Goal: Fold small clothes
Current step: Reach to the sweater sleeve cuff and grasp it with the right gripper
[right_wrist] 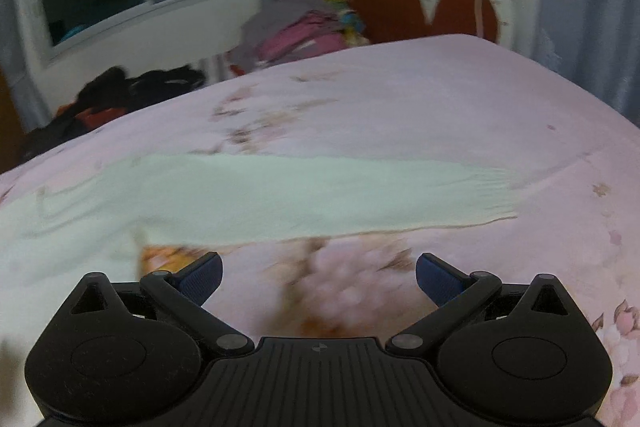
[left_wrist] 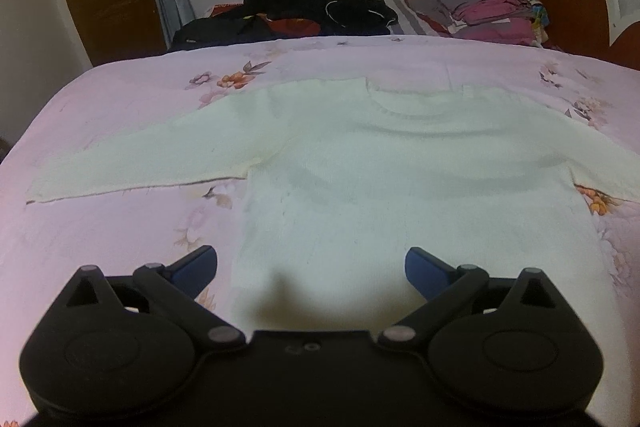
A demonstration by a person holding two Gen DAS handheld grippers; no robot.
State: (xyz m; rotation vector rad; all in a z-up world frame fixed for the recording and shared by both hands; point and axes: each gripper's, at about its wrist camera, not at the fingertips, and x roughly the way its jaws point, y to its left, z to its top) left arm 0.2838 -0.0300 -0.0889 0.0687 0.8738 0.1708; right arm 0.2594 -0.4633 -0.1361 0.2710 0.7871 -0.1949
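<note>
With the sweater (left_wrist: pixel 384 163) laid flat on the bed (left_wrist: pixel 120 99) and both the left gripper (left_wrist: pixel 311 269) and right gripper (right_wrist: pixel 319 275) spread wide and empty, each cuff should be pinched cleanly before folding inward.

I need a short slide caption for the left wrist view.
Open left gripper above the hem of a white sweater spread flat on a floral bedsheet.

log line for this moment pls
stage: pre-fold | white sweater flat on bed, sleeves spread | left gripper open over hem | right gripper open near right sleeve | nothing held
</note>
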